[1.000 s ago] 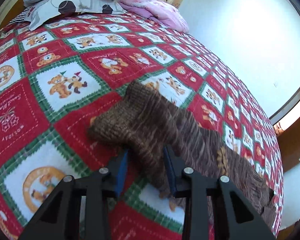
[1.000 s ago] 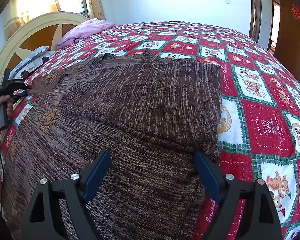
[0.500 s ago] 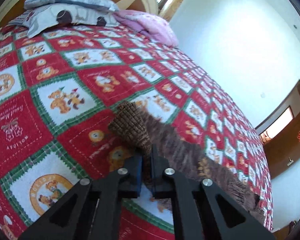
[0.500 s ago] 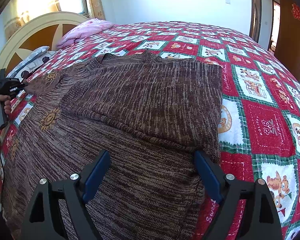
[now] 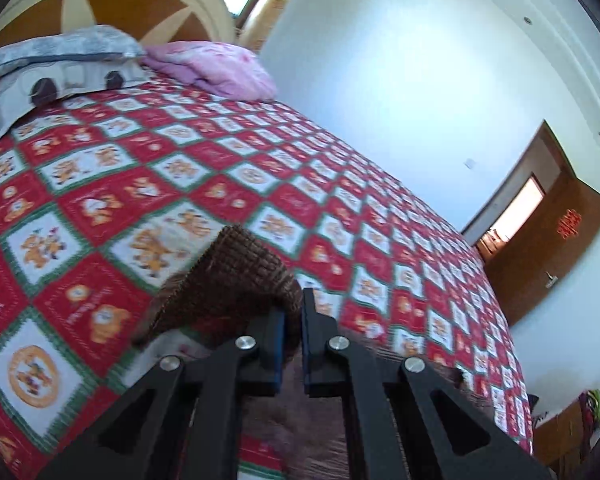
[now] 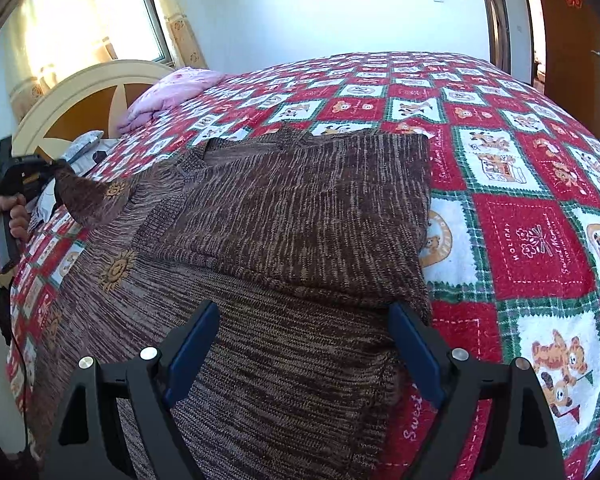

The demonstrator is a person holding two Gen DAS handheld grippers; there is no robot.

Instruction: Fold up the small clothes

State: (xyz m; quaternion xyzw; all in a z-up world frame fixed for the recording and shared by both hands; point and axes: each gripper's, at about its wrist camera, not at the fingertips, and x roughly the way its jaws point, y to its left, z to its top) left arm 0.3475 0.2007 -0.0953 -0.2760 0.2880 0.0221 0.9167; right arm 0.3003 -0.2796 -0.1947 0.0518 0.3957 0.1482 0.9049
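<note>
Ribbed knit sleeve cuff [image 5: 240, 280] now higher in left gripper [image 5: 294, 344].

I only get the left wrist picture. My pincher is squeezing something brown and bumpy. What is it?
Observer: It is the sleeve of a brown knitted sweater spread on the bed; the left gripper is shut on its end.
Operator: Is the whole sweater flat?
Observer: No. The right side is already folded over the middle.
Operator: What is my other pincher doing?
Observer: The right gripper is open above the sweater's lower part, holding nothing.
Operator: Any pictures on the sweater?
Observer: Yes, small orange sun shapes run along its left side.
</note>
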